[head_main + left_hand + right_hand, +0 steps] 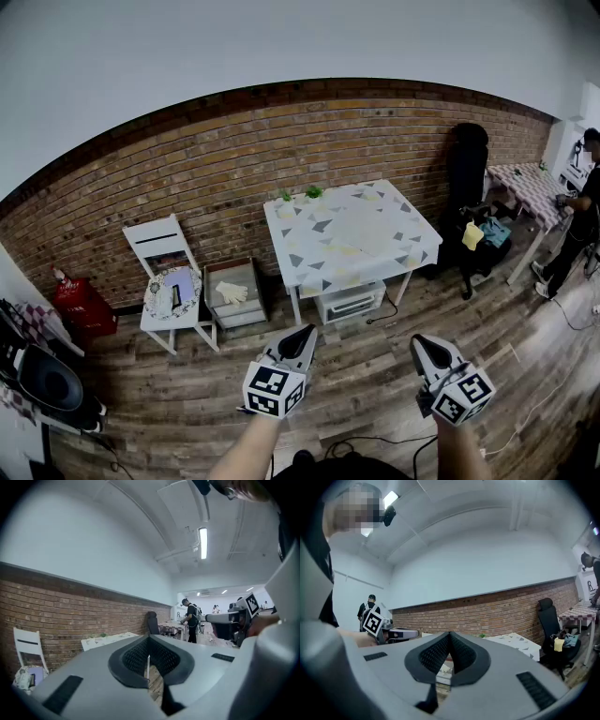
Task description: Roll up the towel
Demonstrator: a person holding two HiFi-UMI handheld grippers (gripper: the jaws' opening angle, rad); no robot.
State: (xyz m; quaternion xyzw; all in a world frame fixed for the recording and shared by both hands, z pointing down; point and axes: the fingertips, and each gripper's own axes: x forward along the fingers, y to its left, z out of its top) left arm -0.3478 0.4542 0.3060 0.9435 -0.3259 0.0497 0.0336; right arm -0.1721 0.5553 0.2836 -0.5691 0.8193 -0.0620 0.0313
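Note:
A white table point(302, 267) under a cloth with grey and yellow triangles stands against the brick wall, a few steps ahead of me. I cannot make out a towel on it from here. My left gripper point(306, 334) and right gripper point(421, 345) are held side by side over the wooden floor, short of the table and pointing towards it. In the left gripper view the left gripper point(149, 640) has its jaws pressed together with nothing between them. The right gripper point(450, 637) is likewise shut and empty, and the table point(516, 642) shows beyond it.
A white chair point(157, 242) loaded with small items stands left of the table, beside a grey box point(234, 298) holding gloves. A drawer unit point(352, 302) sits under the table. To the right are a black office chair point(467, 164) and a person point(583, 211) at a second table. Cables lie on the floor.

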